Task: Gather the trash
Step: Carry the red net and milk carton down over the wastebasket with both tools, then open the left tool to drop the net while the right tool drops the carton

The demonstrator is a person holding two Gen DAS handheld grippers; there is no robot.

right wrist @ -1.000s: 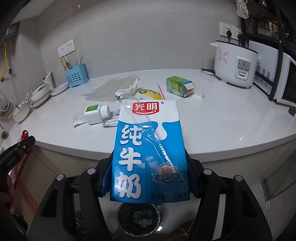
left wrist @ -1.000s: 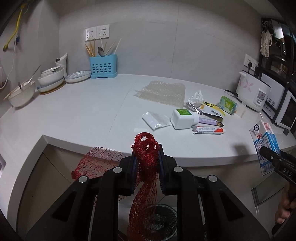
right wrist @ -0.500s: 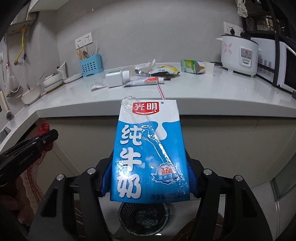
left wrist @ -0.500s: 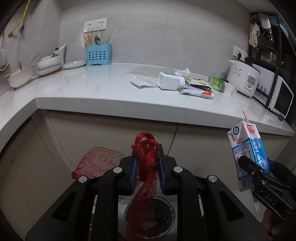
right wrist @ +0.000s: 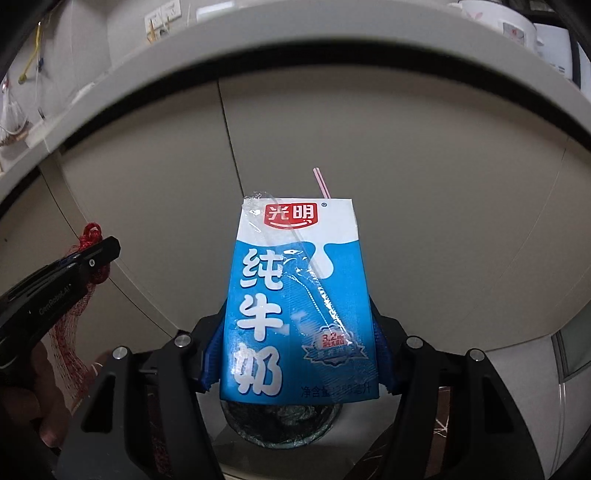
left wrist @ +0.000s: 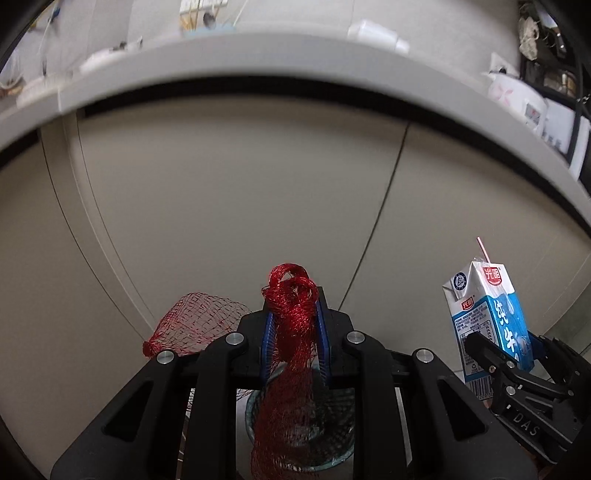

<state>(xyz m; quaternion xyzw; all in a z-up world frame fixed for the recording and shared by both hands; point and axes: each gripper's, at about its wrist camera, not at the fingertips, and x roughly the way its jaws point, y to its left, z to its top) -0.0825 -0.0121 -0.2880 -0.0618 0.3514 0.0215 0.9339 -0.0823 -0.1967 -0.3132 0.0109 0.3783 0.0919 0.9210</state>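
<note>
Left gripper point(left wrist: 293, 332) clenches limp, snag-prone red net point(left wrist: 291, 314); right gripper point(right wrist: 299, 354) clamps the light, crushable milk carton point(right wrist: 299, 295) by its sides, below the counter edge point(left wrist: 295, 55).

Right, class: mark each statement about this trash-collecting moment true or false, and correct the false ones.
1. The left hand-held gripper is shut on the red mesh bag. True.
2. The right hand-held gripper holds a green box. False: it grips a blue and white milk carton.
3. A pink straw sticks out of the carton's top. True.
4. The carton lies flat on the countertop. False: it is held upright in front of the cabinet doors, below the countertop edge.
5. A dark bin shows below the carton. True.
</note>
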